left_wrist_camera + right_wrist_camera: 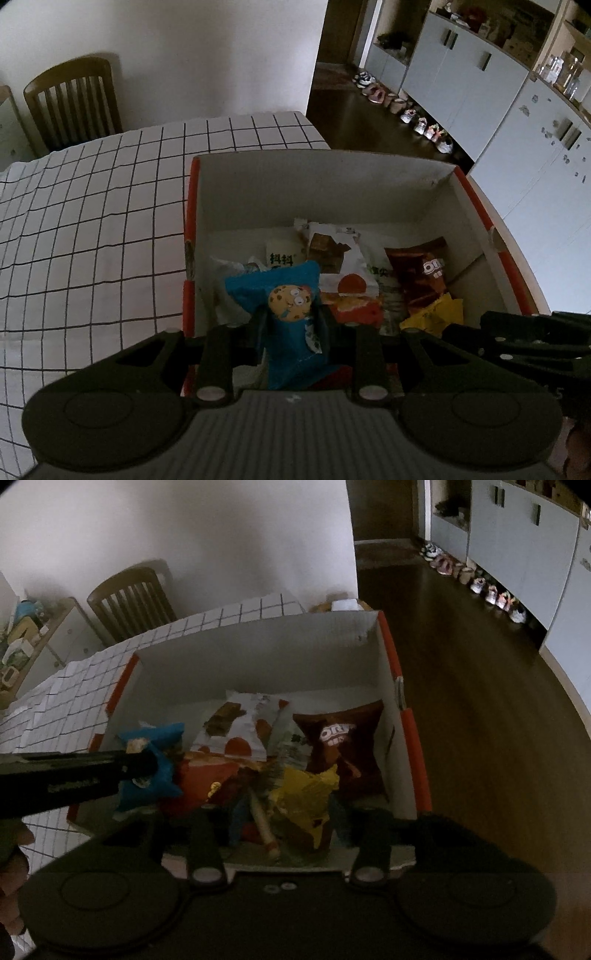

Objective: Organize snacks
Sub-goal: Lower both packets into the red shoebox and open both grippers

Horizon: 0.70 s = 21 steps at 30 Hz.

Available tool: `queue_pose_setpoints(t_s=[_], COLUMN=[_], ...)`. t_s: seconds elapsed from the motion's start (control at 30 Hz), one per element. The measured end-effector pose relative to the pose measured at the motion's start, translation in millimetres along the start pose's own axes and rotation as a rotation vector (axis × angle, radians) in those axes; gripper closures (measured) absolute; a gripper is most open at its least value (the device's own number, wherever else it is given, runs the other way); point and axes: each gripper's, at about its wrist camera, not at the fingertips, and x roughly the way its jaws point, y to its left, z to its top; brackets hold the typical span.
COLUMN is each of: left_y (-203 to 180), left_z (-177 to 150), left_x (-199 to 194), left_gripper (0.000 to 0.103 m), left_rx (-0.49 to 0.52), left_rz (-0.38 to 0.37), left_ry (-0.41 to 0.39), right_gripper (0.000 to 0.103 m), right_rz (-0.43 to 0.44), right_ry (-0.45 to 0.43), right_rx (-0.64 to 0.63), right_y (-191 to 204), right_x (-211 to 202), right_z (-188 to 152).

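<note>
**Holding a blue cookie packet over the snack box**

Gripping a blue cookie packet (291,314), the left hand-held gripper (290,321) has its two fingers clamped on the packet's middle, so the wrapper bunches between them and hangs over the near left part of the box (317,184). From the right wrist view the same packet (155,760) sits pinched at the tip of the left hand-held gripper (142,762), which reaches in from the left edge.

The box is white inside with orange rims and stands on the counter (92,206), which wears a white cloth with a black grid. Inside lie several snacks: a dark red chip bag (341,746) against the right wall, a white packet with brown squares (240,723) further back, and a crumpled yellow packet (303,797) near the front.

The right hand-held gripper (291,825) hovers at the yellow packet with its fingers parted on either side; whether the pads press on the wrapper cannot be told.

A wooden chair (74,103) stands beyond the counter.
</note>
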Motion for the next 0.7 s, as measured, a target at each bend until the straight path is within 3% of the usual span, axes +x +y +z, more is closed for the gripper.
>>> queue_pose_setpoints(t_s=[0.03, 0.1, 0.13, 0.37, 0.5, 0.7], left_y=[0.0, -0.3, -0.5, 3.1, 10.1, 16.3], left_z=[-1.2, -4.6, -6.7, -17.8, -24.4, -33.7], left_x=[-2.0, -7.3, -12.1, -41.2, -60.2, -88.8], left_gripper=[0.070, 0.050, 0.047, 0.043, 0.036, 0.034], left_rx=[0.001, 0.006, 0.009, 0.033, 0.048, 0.060], left_rz=[-0.002, -0.014, -0.017, -0.043, -0.066, -0.087], left_ry=[-0.002, -0.021, -0.037, -0.096, -0.133, -0.183], right_gripper=[0.052, 0.047, 0.046, 0.038, 0.025, 0.015], right_rz=[0.002, 0.004, 0.006, 0.001, -0.019, -0.025], right_ry=[-0.005, -0.017, -0.025, -0.076, -0.118, -0.186], right_rx=[-0.005, -0.014, -0.019, -0.039, -0.050, -0.074], right_y=[1.2, 3.6, 5.0, 14.8, 23.4, 37.8], right_x=[-2.5, -7.2, -10.6, -32.6, -48.7, -73.3], right_z=[-0.7, -1.2, -1.9, -7.1, -12.2, -19.1])
